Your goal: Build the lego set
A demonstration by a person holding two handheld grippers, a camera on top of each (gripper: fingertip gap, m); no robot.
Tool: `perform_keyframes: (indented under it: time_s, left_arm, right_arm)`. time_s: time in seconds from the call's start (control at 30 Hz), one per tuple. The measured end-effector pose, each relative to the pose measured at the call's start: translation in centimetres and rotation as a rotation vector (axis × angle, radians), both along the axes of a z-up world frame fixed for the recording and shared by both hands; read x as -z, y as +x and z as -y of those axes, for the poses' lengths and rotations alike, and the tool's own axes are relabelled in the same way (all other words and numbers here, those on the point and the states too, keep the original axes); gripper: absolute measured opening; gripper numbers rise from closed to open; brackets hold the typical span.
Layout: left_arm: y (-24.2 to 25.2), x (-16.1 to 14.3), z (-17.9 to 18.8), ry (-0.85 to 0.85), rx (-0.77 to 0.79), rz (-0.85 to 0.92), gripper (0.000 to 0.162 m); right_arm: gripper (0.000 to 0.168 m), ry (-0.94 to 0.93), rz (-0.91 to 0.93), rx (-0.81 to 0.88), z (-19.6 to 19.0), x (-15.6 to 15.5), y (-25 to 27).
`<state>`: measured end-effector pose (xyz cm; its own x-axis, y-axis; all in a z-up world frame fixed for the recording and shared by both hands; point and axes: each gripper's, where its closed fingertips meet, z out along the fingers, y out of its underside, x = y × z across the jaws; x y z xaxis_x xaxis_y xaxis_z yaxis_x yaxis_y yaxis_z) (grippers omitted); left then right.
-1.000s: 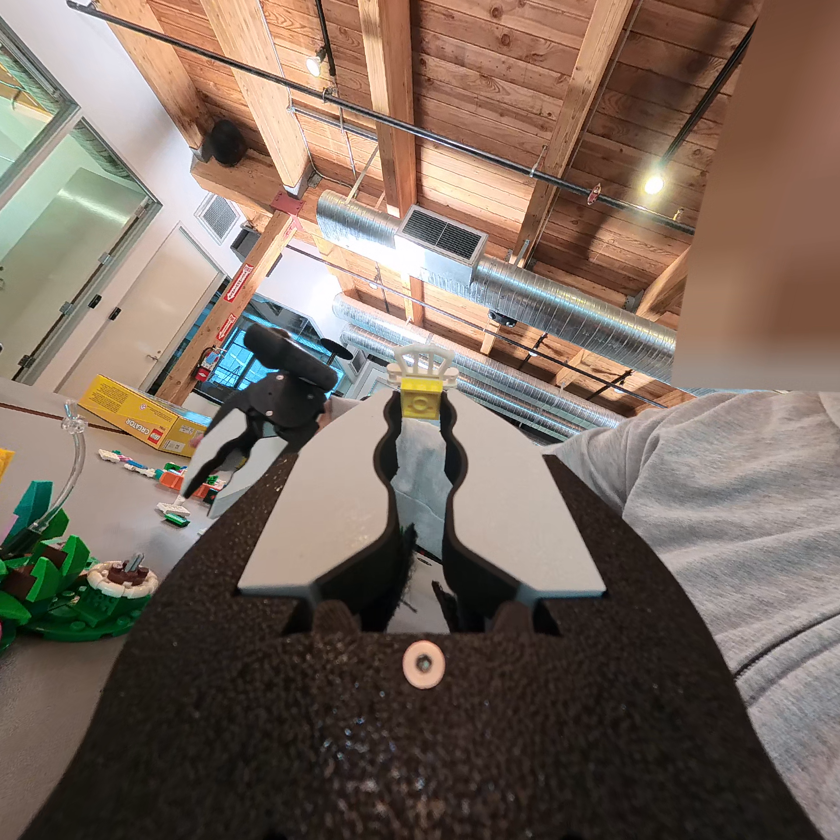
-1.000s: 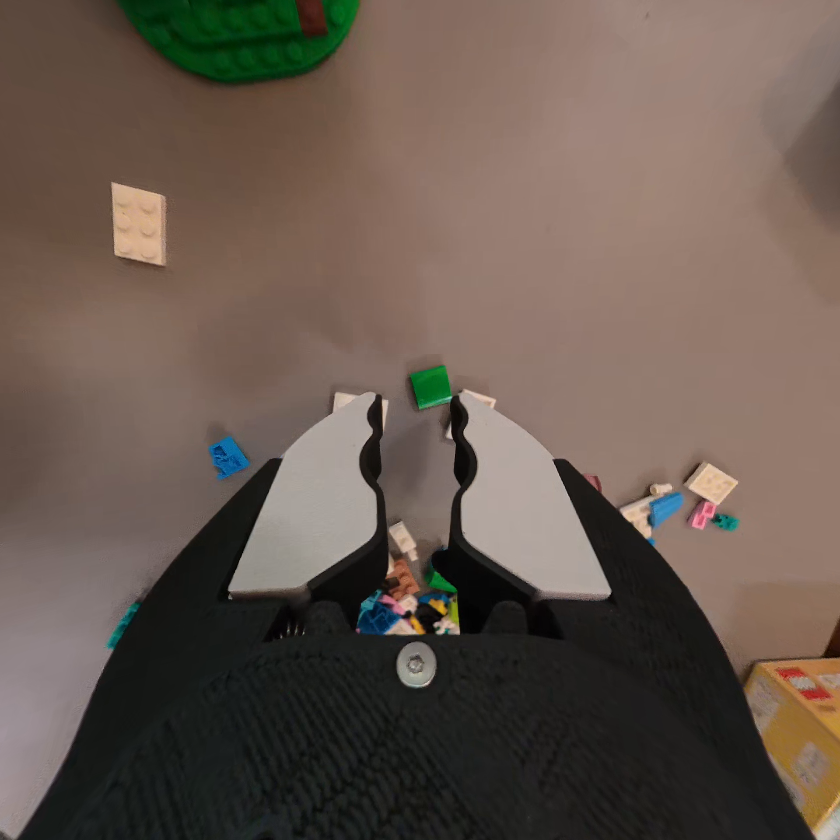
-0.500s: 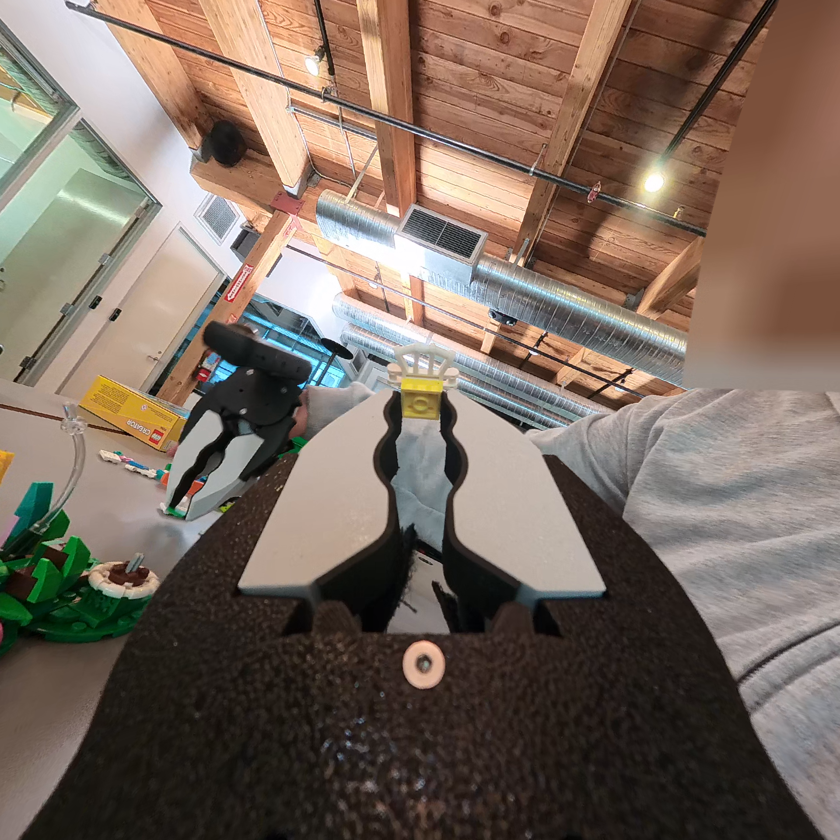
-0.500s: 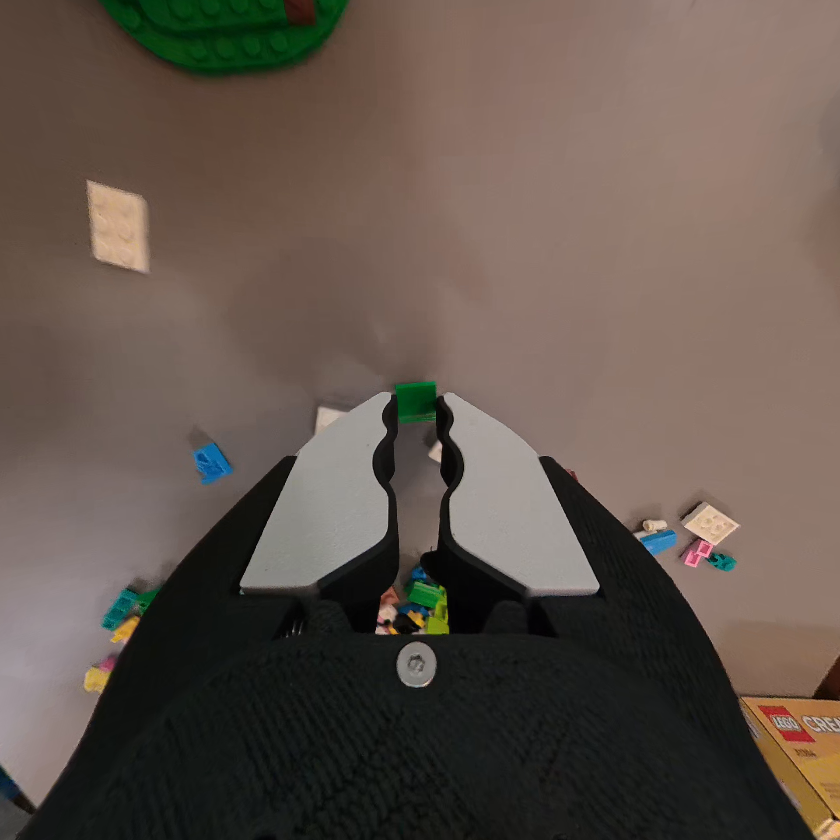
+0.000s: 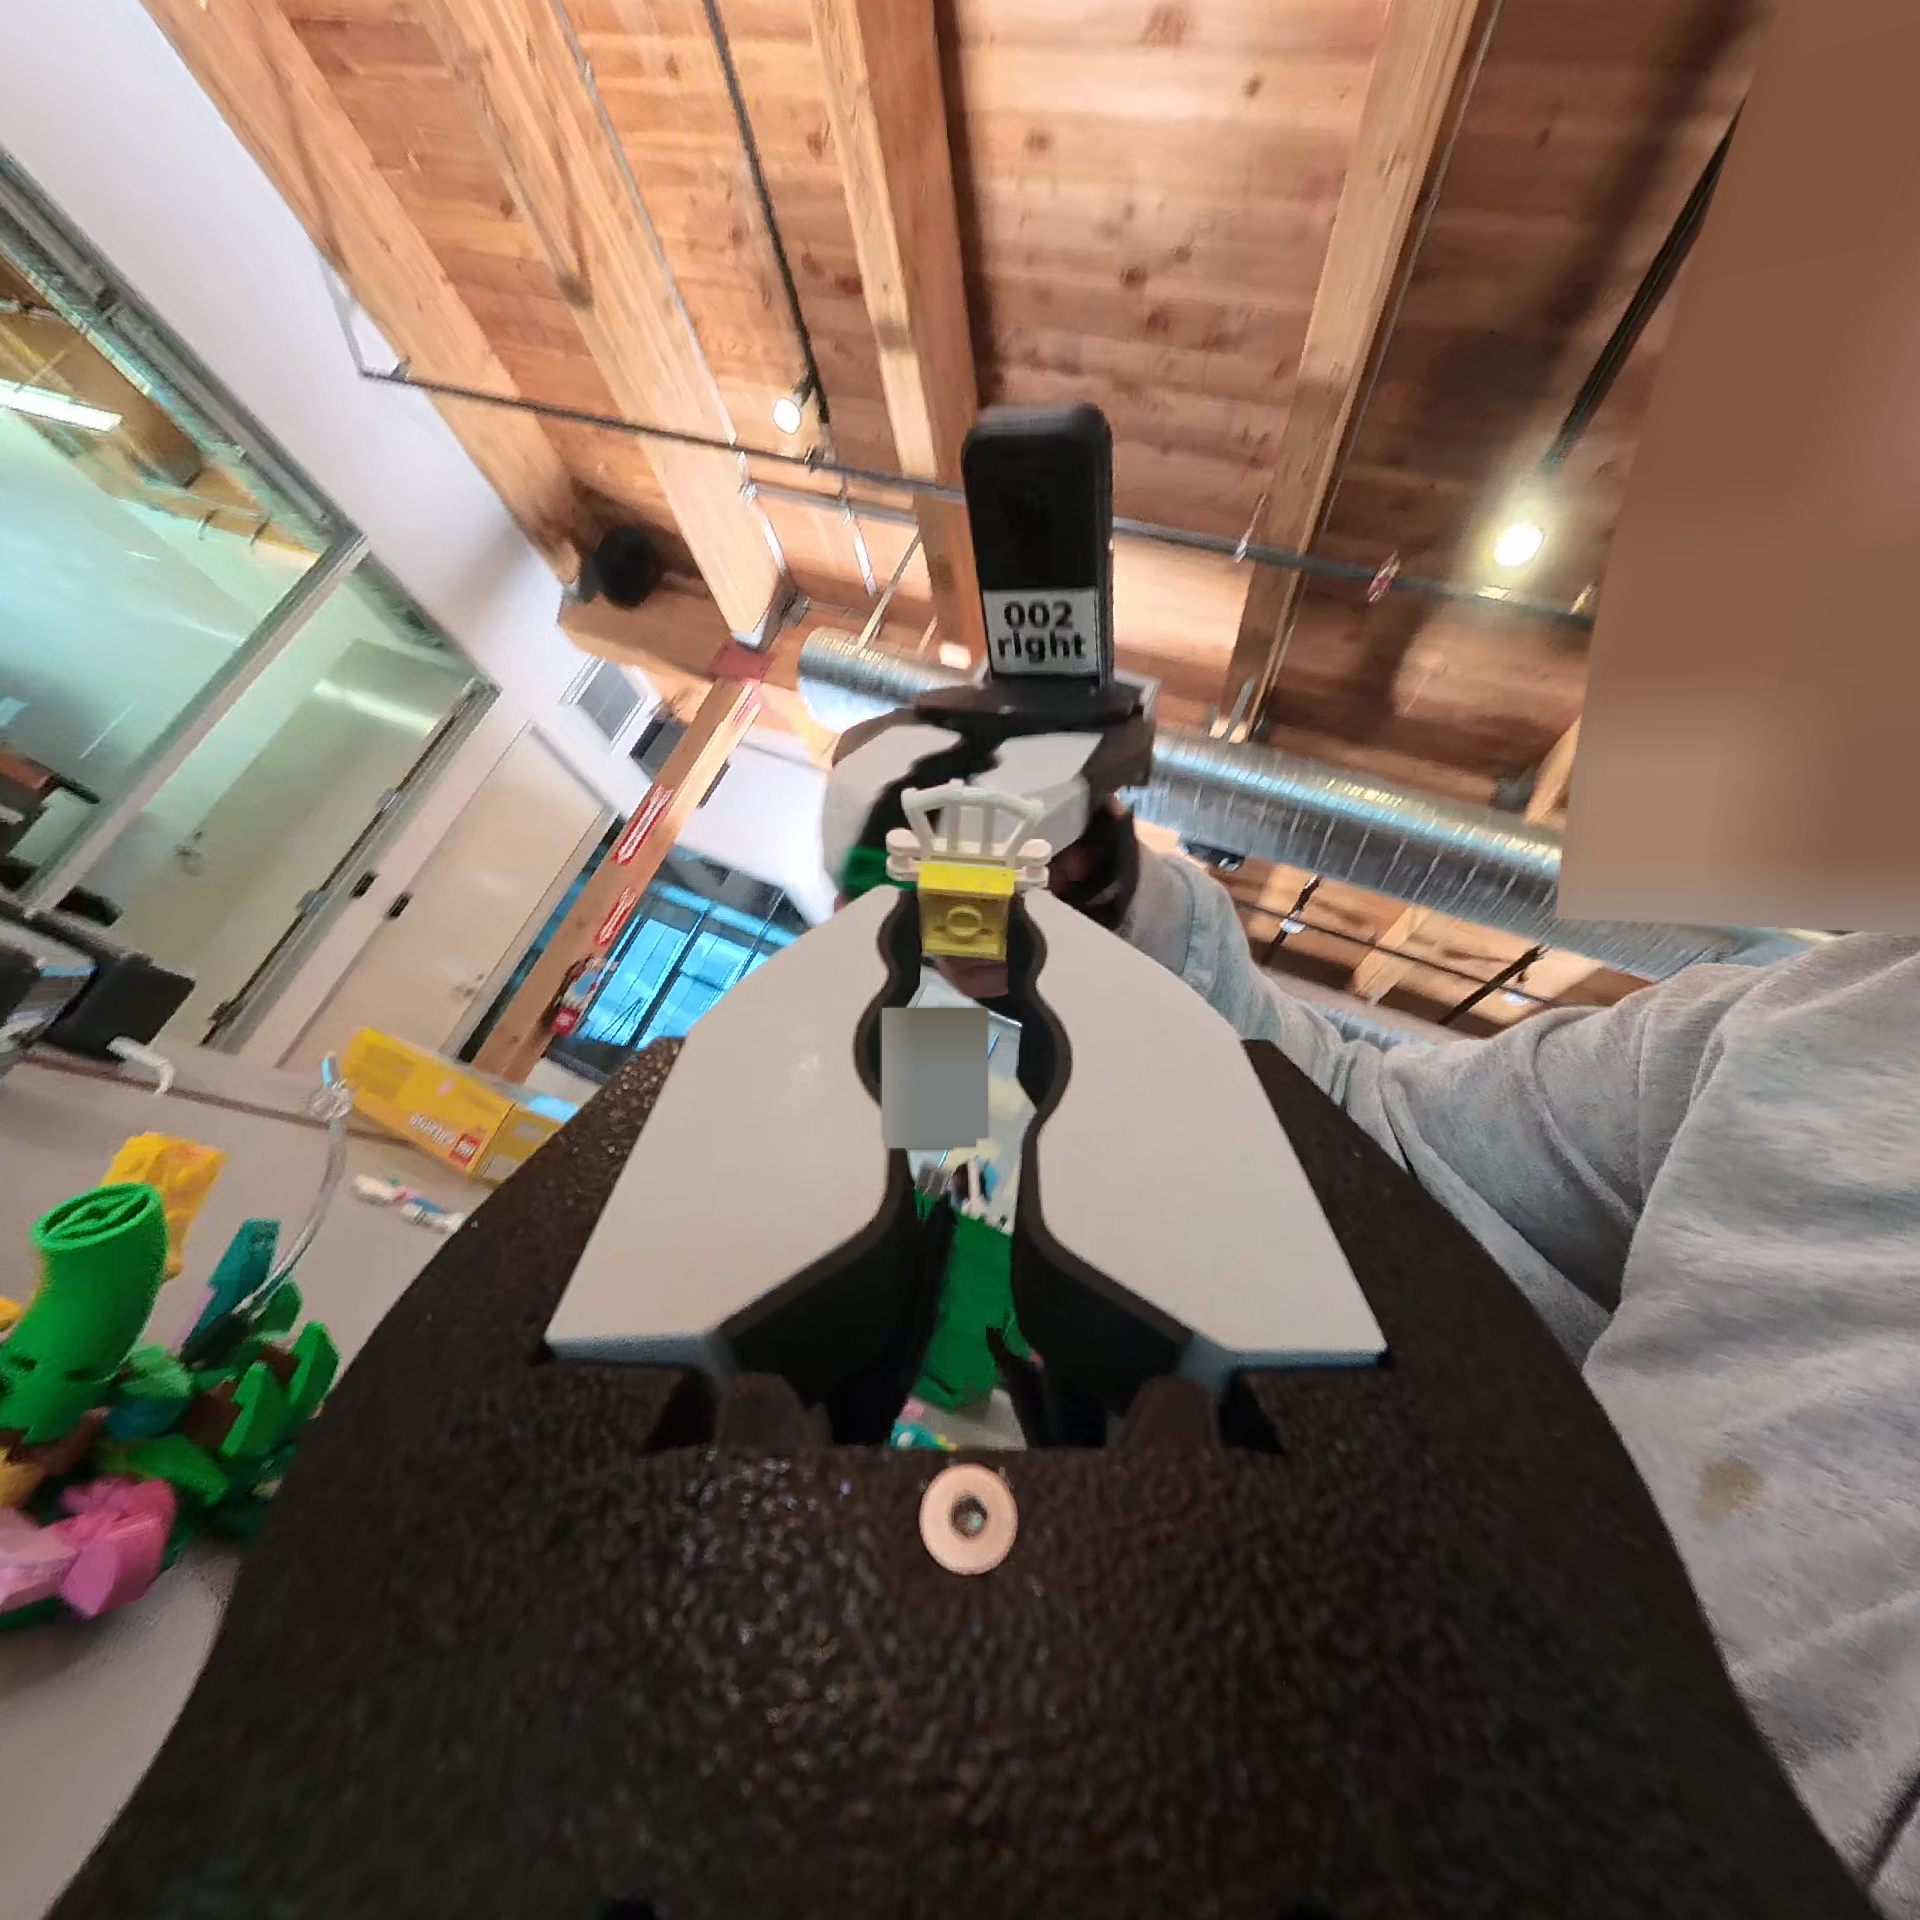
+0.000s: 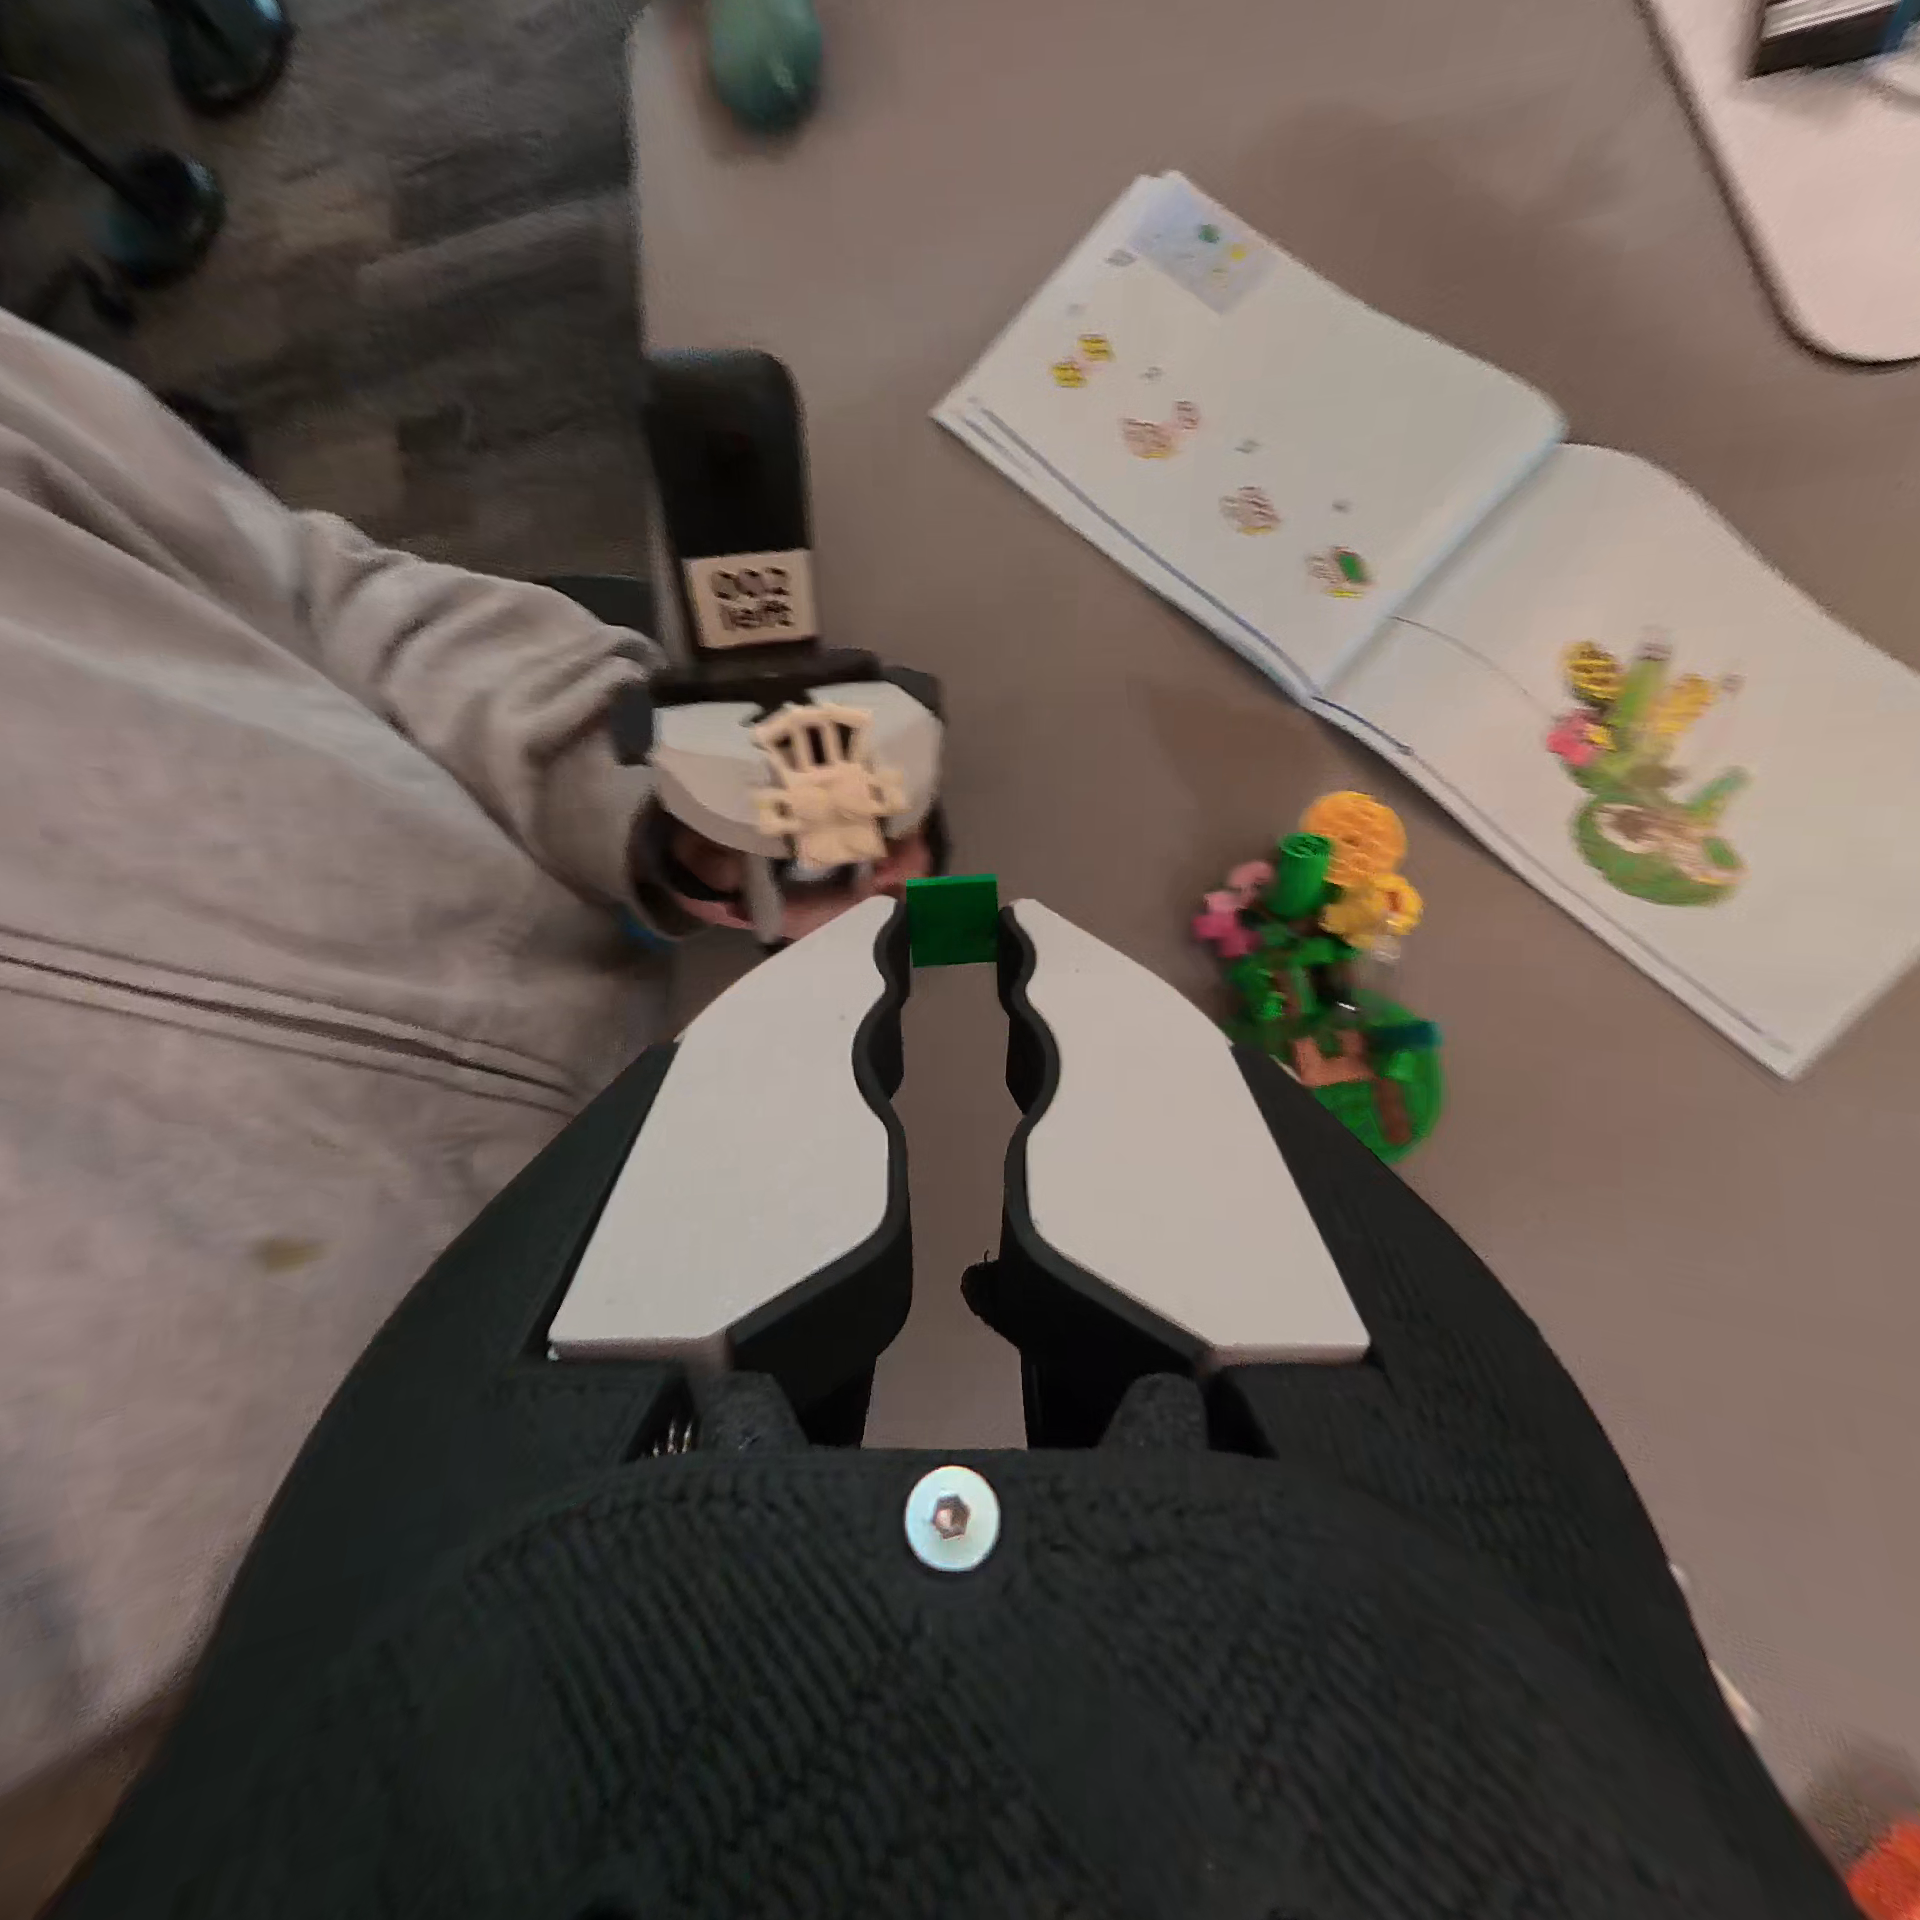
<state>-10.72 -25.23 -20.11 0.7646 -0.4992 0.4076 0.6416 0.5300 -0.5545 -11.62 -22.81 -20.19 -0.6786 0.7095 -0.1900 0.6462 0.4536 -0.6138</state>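
Moved: the right gripper (image 6: 951, 914) has risen from the loose bricks on the table and now faces the left gripper (image 5: 964, 914) in mid-air, just beside it.
Right gripper hold: its fingers are nearly closed, pinching a small green tile (image 6: 951, 922) at the tips.
Left gripper hold: as before, its tips are clamped on a small yellow plate (image 5: 966, 914) carrying a white fence-like piece (image 5: 968, 831), pointed up toward the ceiling.
Gap: the green tile sits close to the white piece but apart from it; in the left wrist view the tile is mostly hidden behind the assembly.
Meaning: pick-up looks complete, and joining the tile to the held sub-assembly is likely next; alignment appears unfinished.
Main model: the flower build (image 6: 1320, 966) on its green base stands on the table, off to the side, untouched by either tool.
Surface: a grey-brown table (image 6: 1143, 156) bearing an open instruction booklet (image 6: 1351, 540) beyond the model, and a yellow box (image 5: 436, 1117) farther off.
Person: a grey sleeve (image 6: 260, 779).
Room: wooden beam ceiling (image 5: 1039, 260), silver duct (image 5: 1351, 831), glass partitions (image 5: 156, 644).
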Motion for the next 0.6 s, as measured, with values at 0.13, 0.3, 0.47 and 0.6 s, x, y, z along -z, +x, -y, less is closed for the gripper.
perform_keyframes:
  time_s: [0.13,0.3,0.47,0.6]
  left_arm:
    - [-0.1,-0.5,0.8,0.06,0.014,0.016,0.016]
    - [-0.5,-1.1,2.0,0.139,0.062,0.051,0.016]
    - [-0.5,-1.3,2.2,0.158,0.114,0.071,0.016]
    - [-0.4,-1.4,2.2,0.169,0.142,0.085,0.016]
  right_arm:
    - [0.015,-0.023,0.093,-0.044,3.0,-1.2,0.5]
    - [0.015,-0.068,0.212,0.017,4.8,-1.8,0.4]
    - [0.014,-0.086,0.276,0.088,5.5,-1.9,-0.1]
    - [0.014,-0.034,0.29,0.107,5.5,-1.7,-0.4]
